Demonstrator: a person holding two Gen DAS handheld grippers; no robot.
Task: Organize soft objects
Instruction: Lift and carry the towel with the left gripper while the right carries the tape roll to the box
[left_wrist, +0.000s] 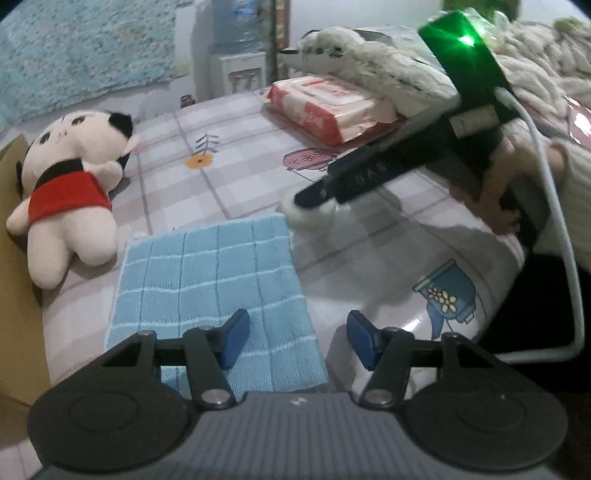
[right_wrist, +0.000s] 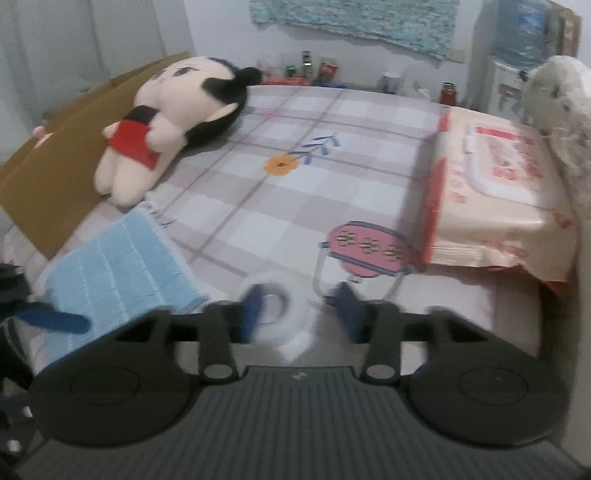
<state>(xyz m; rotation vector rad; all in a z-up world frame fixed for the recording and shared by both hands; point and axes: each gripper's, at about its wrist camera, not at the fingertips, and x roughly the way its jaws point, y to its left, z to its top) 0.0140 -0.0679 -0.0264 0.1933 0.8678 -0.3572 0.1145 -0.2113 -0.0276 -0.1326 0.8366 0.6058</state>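
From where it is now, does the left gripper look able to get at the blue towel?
Probably yes. The left gripper hangs with open jaws just above the near edge of the blue towel, which lies flat on the bed with nothing on top. The right gripper is busy at the white roll beyond the towel's far corner.

We see a bed (right_wrist: 295, 206) under a checked sheet printed with flowers. On it lie a plush doll (left_wrist: 70, 195) at the left, a folded blue towel (left_wrist: 218, 295), a white tape roll (right_wrist: 280, 310) and a wipes pack (right_wrist: 495, 199).
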